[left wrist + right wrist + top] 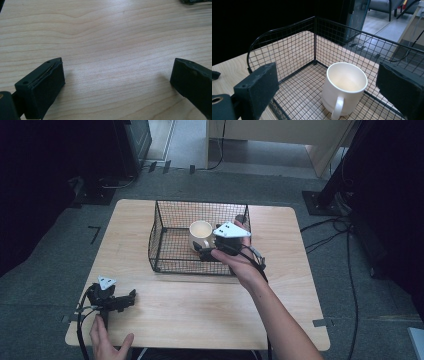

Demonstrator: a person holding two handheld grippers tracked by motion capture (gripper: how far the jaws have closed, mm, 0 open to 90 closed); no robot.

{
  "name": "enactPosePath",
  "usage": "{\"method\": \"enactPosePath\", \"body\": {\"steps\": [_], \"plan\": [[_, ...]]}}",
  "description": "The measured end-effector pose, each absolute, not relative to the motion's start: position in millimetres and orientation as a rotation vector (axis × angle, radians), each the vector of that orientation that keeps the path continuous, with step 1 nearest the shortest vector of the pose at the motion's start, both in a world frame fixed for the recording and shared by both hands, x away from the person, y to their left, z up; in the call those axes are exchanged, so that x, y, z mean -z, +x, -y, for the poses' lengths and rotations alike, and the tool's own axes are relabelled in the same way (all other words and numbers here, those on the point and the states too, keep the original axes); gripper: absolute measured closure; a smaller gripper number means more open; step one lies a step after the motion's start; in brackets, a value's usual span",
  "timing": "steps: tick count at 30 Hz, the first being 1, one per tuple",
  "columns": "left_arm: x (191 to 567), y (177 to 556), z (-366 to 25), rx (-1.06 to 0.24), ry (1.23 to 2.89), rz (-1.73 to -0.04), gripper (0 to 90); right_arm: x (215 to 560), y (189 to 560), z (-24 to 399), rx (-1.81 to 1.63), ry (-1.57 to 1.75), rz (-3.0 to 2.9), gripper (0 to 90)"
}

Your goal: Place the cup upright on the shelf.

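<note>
One mug point(201, 234): white, upright, empty, standing inside the wire basket point(165, 242) toward its right half; its handle is facing my right gripper point(329, 82), as the right gripper view is showing.

One wire basket: black mesh, open-topped, sitting on the far middle of the table point(200, 300).

One table: light wood, its near edge being cut off at the bottom of the high view.

Two grippers, both mine. I am holding the right gripper over the basket's near right wall, jaws spread wide, the mug sitting between and beyond them, untouched. The left gripper point(131, 295) is lying on the table at the near left, jaws spread apart over bare wood, gripping nothing; my left hand point(107, 343) is resting just near of it.

Hard to make out: the dark surroundings to the left and right.
</note>
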State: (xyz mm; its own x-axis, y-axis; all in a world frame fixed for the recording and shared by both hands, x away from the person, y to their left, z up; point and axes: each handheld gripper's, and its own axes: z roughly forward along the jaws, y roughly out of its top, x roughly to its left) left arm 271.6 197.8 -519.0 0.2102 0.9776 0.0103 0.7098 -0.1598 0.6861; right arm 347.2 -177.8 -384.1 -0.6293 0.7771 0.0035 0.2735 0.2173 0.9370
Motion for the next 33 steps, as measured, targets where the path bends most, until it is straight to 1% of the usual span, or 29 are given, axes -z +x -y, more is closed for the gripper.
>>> {"method": "enactPosePath", "body": {"steps": [13,33], "plan": [[519.0,271.6,-197.8,-0.630,1.938,-1.559,0.0,396.7,314.0,203.6,-1.420,0.954,-1.998,4.3],[519.0,271.6,-198.0,-0.630,1.941,-1.557,0.0,417.9,286.1,252.2,-1.395,0.998,-1.963,4.5]]}}
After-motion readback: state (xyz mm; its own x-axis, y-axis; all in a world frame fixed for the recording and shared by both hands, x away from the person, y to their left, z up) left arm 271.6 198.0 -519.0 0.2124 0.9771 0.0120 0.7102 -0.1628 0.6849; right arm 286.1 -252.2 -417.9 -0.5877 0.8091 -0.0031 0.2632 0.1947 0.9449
